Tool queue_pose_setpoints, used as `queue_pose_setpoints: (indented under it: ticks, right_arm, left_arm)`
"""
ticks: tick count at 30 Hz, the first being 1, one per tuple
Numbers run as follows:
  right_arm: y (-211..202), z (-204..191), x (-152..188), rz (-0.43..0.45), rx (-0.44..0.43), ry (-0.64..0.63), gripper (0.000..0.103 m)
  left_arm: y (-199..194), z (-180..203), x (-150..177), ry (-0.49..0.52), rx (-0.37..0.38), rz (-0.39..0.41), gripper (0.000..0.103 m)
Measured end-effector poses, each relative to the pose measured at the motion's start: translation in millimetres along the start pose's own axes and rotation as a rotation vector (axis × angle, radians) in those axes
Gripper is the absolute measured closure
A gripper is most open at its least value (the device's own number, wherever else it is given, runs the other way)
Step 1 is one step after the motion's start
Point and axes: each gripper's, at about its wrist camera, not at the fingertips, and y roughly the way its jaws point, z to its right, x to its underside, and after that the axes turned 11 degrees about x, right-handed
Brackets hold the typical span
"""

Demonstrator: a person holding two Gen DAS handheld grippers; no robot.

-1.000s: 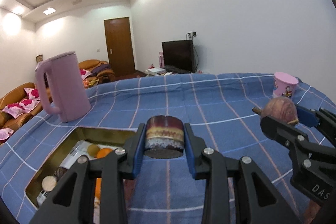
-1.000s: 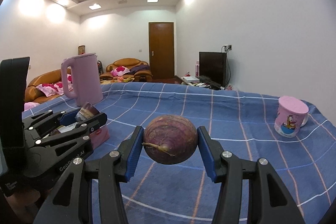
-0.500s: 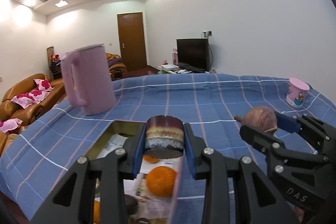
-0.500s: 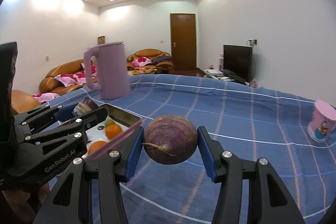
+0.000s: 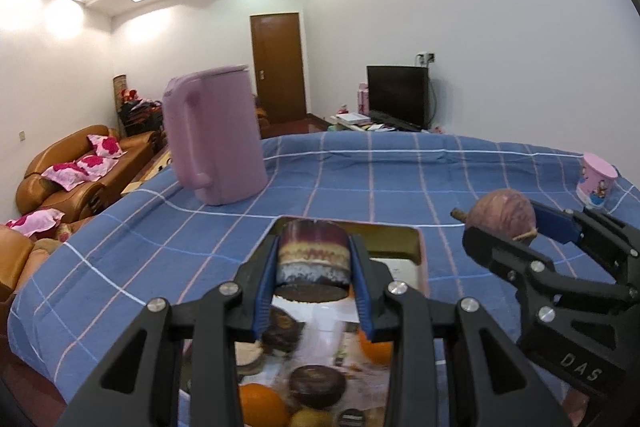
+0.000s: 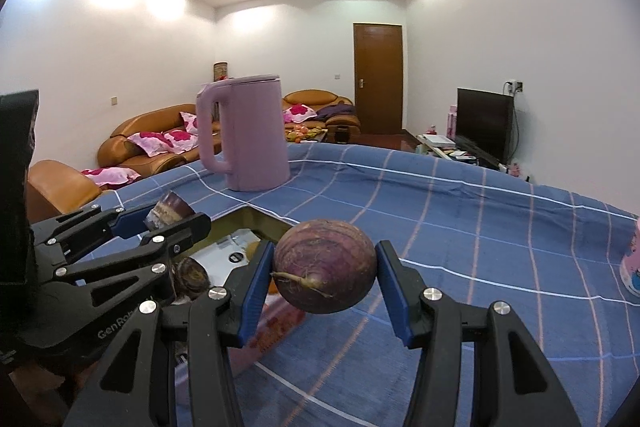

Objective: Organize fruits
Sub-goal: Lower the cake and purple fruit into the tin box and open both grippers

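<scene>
A table covered in a blue checked cloth fills both views, with a sofa room behind it. On the cloth stands a tall pink kettle, upright with its handle turned toward the cameras, set back from the near edge. In front of it lies an open metal tin with a gold inner wall, its floor lined with printed paper. Inside the tin sit several oranges, a dark round fruit and other small pieces that are too blurred to name. Far off to the right, near the cloth's edge, stands a small pink cup with a cartoon print.

The left gripper hangs above the tin, and its blue-padded fingers are closed on a short cylindrical piece of sugarcane, dark purple with a yellowish band, held with its cut end facing down toward the tin's contents. The right gripper is just beside it on the right, above the cloth at the tin's edge, clamped on a round purple passion fruit whose dry stem points left and down. In the left wrist view that fruit sits at the tin's right side, clear of the cloth.
</scene>
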Motion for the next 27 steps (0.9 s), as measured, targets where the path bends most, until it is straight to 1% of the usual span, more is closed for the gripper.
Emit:
queue_pose_setpoints:
  ticks: [4, 11, 27]
  right_arm:
    - [7.1, -12.1, -4.8, -0.006, -0.023, -0.015, 0.049]
    - [20.9, -33.2, -9.7, -0.025, -0.051, -0.033, 0.049]
    - [44.4, -55.2, -7.4, -0.076, -0.079, -0.071, 0.049]
  left_arm:
    - [4.5, -13.4, 3.2, -0.021, -0.024, -0.025, 0.067]
    - [8.7, -29.7, 8.0, -0.039, -0.049, -0.044, 0.067]
    - [8.7, -48.7, 16.8, -0.066, -0.079, -0.072, 0.067]
